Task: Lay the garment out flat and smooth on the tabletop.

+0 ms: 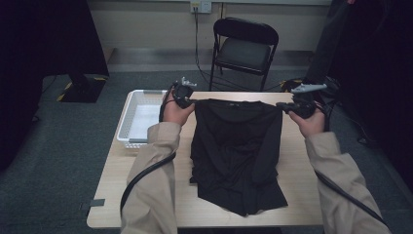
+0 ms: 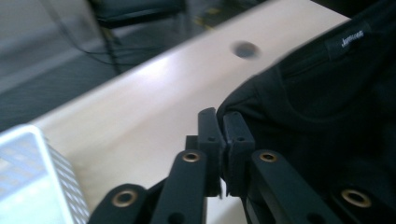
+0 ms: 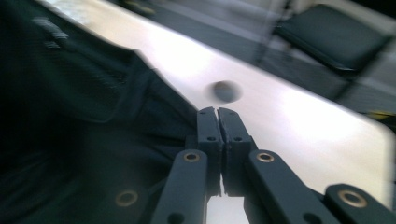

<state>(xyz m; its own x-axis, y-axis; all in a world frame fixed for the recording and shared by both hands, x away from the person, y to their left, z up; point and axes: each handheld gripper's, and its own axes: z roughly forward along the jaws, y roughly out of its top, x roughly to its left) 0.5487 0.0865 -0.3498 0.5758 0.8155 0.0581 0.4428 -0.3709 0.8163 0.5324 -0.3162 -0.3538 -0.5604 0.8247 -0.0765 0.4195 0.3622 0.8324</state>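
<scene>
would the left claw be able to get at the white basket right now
Probably not yet: the left claw is shut on the black shirt at one shoulder. The white basket sits just beside it with nothing between, so once the shirt is let go, the way looks free.

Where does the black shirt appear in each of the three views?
High view: black shirt at table centre, top corners held by both grippers.
Left gripper view: right side, pinched in the jaws.
Right gripper view: left side, pinched in the jaws.
Shared landmark: neck label.

Matt black cloth shirt (image 1: 236,146); smooth wooden table (image 1: 146,195).
</scene>
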